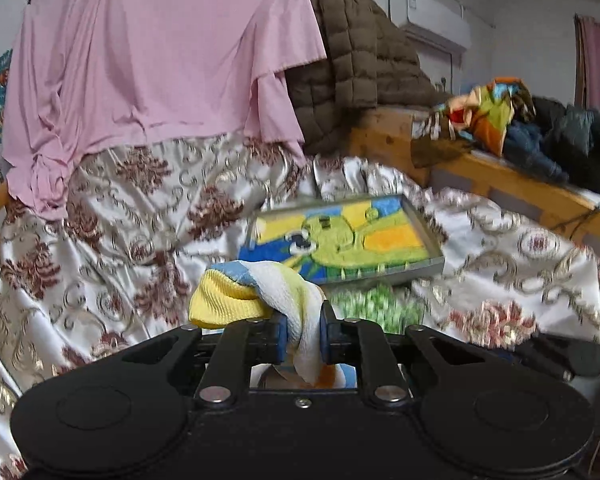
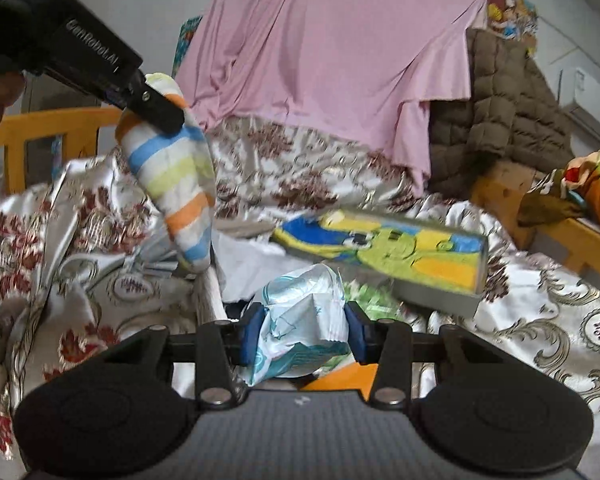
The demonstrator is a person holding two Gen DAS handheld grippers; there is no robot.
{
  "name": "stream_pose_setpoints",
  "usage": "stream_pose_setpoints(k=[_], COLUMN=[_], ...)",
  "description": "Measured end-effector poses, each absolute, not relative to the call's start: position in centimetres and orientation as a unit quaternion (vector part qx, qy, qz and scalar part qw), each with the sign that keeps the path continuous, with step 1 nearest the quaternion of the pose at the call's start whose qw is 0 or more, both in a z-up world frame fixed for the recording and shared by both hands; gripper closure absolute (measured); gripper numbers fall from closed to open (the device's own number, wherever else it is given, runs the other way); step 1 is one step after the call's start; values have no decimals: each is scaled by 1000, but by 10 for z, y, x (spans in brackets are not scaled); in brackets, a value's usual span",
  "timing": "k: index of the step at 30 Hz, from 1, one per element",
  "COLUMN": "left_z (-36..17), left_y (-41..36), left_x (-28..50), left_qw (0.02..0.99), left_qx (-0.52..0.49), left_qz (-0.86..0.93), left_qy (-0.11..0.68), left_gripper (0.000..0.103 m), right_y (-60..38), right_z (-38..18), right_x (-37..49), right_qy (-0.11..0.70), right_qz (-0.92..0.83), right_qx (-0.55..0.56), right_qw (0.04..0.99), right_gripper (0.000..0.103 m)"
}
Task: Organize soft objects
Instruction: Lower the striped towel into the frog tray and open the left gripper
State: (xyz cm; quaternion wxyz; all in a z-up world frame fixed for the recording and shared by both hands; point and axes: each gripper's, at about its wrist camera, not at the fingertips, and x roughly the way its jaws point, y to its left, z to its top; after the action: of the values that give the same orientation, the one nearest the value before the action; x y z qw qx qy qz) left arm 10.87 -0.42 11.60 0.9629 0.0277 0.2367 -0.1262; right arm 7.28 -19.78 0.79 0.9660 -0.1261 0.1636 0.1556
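My left gripper [image 1: 303, 334] is shut on a striped sock [image 1: 256, 292], white with yellow, blue and orange bands. In the right wrist view that left gripper [image 2: 162, 114] hangs at the upper left with the sock [image 2: 176, 184] dangling from it above the bed. My right gripper [image 2: 300, 334] is shut on a crumpled pale blue and white tissue pack [image 2: 300, 320]. A tray [image 1: 404, 272] lined with a bright cartoon towel [image 1: 340, 240] lies on the floral bedspread [image 1: 100, 240] ahead of both grippers.
A pink sheet [image 1: 152, 60] drapes over a tall pile at the back, with a brown quilted jacket [image 1: 360, 60] beside it. A wooden bed rail [image 1: 520, 188] at the right carries colourful cloth [image 1: 488, 112] and dark clothes [image 1: 572, 144]. Green-patterned packaging [image 1: 376, 304] lies by the tray.
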Motion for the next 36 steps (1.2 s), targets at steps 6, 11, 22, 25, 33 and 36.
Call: stream_pose_setpoints(k=[6, 11, 22, 25, 33, 36], left_z=[141, 146, 116, 103, 57, 38], left_y=[-21, -52, -99, -111, -137, -138], left_x=[135, 176, 292, 319, 378, 392], left_qw=[971, 974, 973, 972, 965, 961], left_qx=[21, 24, -38, -44, -71, -89], left_qz=[-130, -135, -138, -142, -144, -135], left_qy=[202, 182, 182, 184, 207, 225], left_gripper=[87, 87, 87, 87, 86, 86], right_y=[-211, -237, -291, -305, -331, -329], right_z=[24, 38, 30, 17, -10, -17], right_x=[91, 134, 249, 274, 316, 326], right_qy=[131, 111, 109, 119, 165, 179], right_qz=[139, 116, 53, 39, 33, 29], right_qx=[-110, -80, 19, 37, 45, 30], right_qw=[975, 984, 992, 991, 985, 983], right_gripper=[56, 55, 55, 55, 54, 54])
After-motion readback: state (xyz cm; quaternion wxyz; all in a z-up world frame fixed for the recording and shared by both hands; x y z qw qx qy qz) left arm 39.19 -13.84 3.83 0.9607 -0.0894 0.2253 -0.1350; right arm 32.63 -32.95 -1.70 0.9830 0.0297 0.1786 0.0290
